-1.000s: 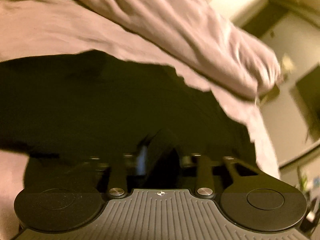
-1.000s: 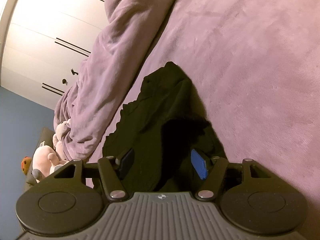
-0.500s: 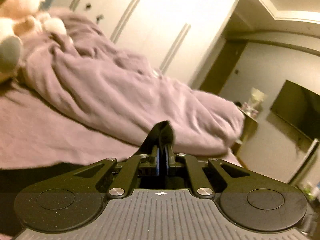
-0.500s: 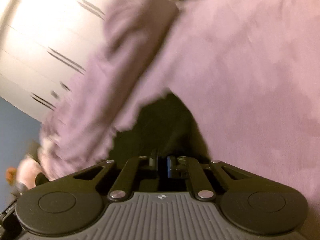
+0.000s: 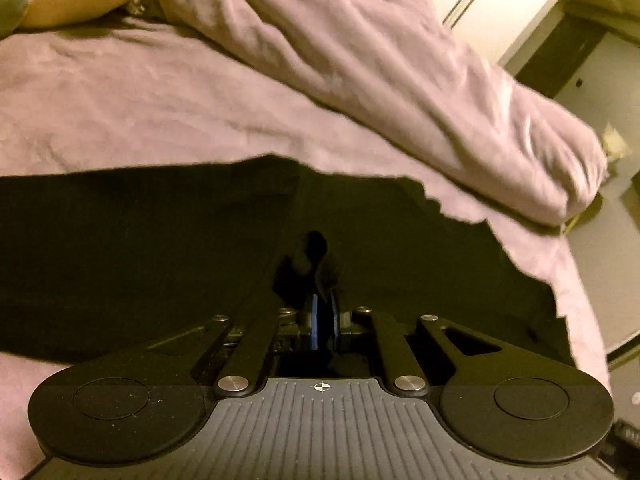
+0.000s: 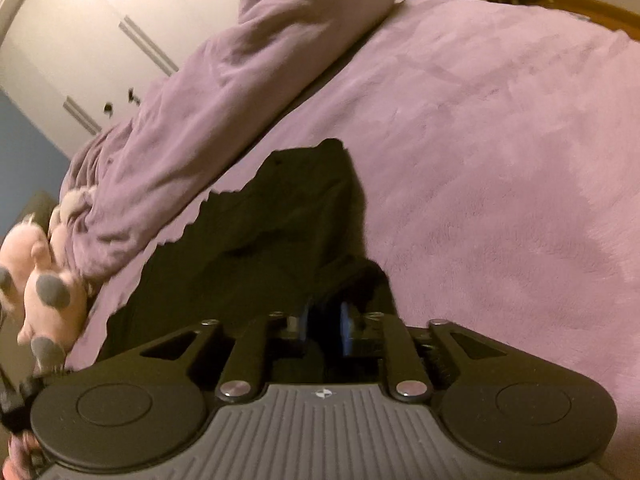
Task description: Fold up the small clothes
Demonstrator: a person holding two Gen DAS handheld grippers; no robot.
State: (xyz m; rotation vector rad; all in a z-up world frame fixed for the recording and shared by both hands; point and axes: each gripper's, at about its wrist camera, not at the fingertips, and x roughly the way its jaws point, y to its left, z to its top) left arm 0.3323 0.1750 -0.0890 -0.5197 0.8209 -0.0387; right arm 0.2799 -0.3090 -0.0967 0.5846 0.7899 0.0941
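Note:
A black garment (image 5: pixel 140 248) lies spread on the purple bed cover (image 5: pixel 120 112); its scalloped edge shows at the right. My left gripper (image 5: pixel 323 312) is shut on a fold of this garment, with black cloth bunched between its blue pads. In the right wrist view the same black garment (image 6: pixel 280 232) stretches away from me on the bed cover (image 6: pixel 500 160). My right gripper (image 6: pixel 324 320) is shut on another part of it, cloth pinched between the blue pads.
A rolled purple duvet (image 5: pixel 380 64) lies along the far side of the bed, also in the right wrist view (image 6: pixel 208 112). A pink plush toy (image 6: pixel 44 276) sits at the bed's end. White wardrobe doors (image 6: pixel 100 20) stand behind.
Both grippers closed on the black garment; they were open a second ago. The left gripper lifted its fold, then came back down over the garment. Both views swung.

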